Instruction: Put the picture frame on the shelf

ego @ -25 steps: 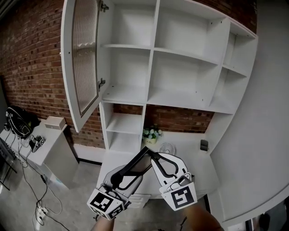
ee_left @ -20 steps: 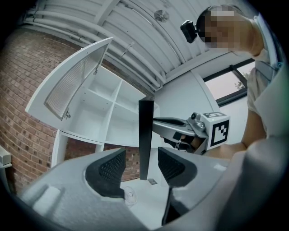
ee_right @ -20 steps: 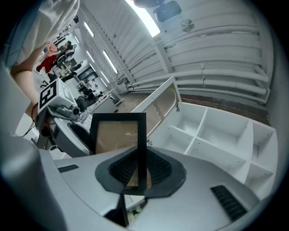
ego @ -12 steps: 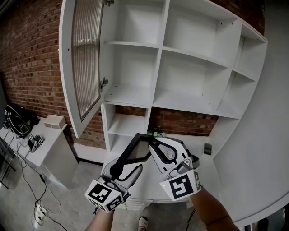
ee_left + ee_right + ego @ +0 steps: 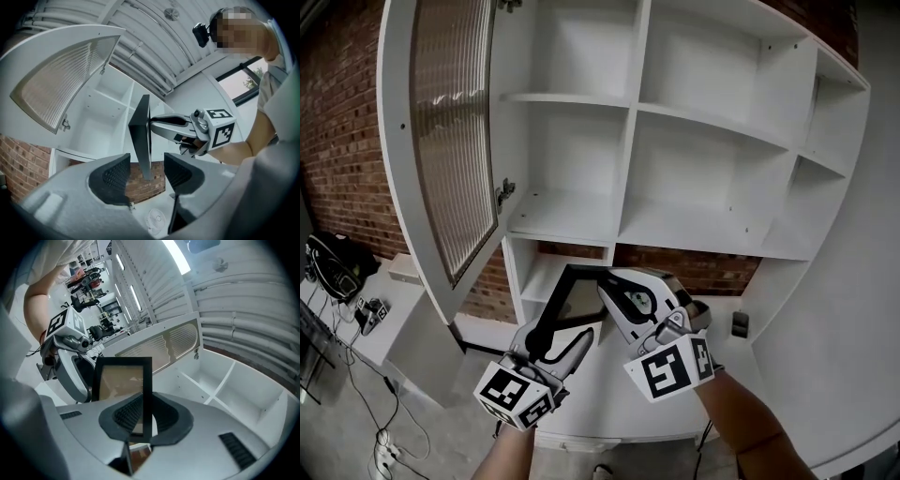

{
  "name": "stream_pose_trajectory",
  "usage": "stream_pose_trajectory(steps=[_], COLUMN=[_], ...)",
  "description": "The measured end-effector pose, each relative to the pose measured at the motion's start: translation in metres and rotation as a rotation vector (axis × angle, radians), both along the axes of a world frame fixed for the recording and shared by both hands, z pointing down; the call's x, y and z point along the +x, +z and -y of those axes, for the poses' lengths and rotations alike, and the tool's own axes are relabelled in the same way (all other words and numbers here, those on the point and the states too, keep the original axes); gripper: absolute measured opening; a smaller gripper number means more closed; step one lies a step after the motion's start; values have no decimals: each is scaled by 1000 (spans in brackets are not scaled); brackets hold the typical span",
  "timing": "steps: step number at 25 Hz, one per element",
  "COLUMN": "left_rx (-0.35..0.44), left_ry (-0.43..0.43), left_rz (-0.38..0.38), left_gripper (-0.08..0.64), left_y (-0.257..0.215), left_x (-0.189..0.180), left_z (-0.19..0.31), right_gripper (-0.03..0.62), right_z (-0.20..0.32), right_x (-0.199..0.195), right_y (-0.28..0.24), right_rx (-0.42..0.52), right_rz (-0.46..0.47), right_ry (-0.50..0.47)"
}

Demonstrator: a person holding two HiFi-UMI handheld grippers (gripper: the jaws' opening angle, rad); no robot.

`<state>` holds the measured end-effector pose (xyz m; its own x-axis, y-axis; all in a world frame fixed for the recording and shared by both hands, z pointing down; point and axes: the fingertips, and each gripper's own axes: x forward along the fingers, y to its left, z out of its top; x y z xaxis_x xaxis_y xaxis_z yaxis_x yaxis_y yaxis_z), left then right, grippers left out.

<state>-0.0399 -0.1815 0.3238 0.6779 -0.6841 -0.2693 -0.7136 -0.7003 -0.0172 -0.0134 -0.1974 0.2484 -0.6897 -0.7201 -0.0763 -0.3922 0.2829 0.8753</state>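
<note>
A black picture frame (image 5: 575,294) hangs in the air in front of the white shelf unit (image 5: 703,131), just below its middle compartments. My right gripper (image 5: 614,298) is shut on the frame's right edge, with both pads pressed on that edge in the right gripper view (image 5: 143,416). My left gripper (image 5: 559,334) reaches up from below. In the left gripper view (image 5: 147,174) the frame (image 5: 142,136) stands edge-on between the two pads with a gap on each side. The shelf compartments hold nothing.
A cabinet door with ribbed glass (image 5: 450,141) stands swung open at the left of the shelf. A brick wall (image 5: 337,141) lies behind. At lower left is a low white table (image 5: 389,309) with bags and cables. A small fan (image 5: 154,220) sits on the counter below.
Both grippers and the frame have risen and moved closer to the shelf. The shelf and its open door now fill more of the head view.
</note>
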Motion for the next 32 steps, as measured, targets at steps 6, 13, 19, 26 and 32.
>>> stream_pose_trajectory(steps=[6,13,19,26,32], left_rx=[-11,-36,-54,-68,-74], left_ry=[-12,12,71,135,185], left_rz=[-7,-52,-62,-38,-16], left_gripper=[229,229,229,229,227], left_y=[-5,-6,-3,-3,-1], left_x=[-3,-9,-16,-18,-11], left_z=[39,80,111,135,150], right_gripper=[67,67,67,67,67], right_z=[39,76,113,157,188], right_x=[-8,-28,-46,-55,-59], right_y=[-18,-34,-37,-39,-31], right_rx=[59,121,156,187,178], right_rz=[-65,-152,-216,-270,-302], right_ry=[-4,5,56,130,169])
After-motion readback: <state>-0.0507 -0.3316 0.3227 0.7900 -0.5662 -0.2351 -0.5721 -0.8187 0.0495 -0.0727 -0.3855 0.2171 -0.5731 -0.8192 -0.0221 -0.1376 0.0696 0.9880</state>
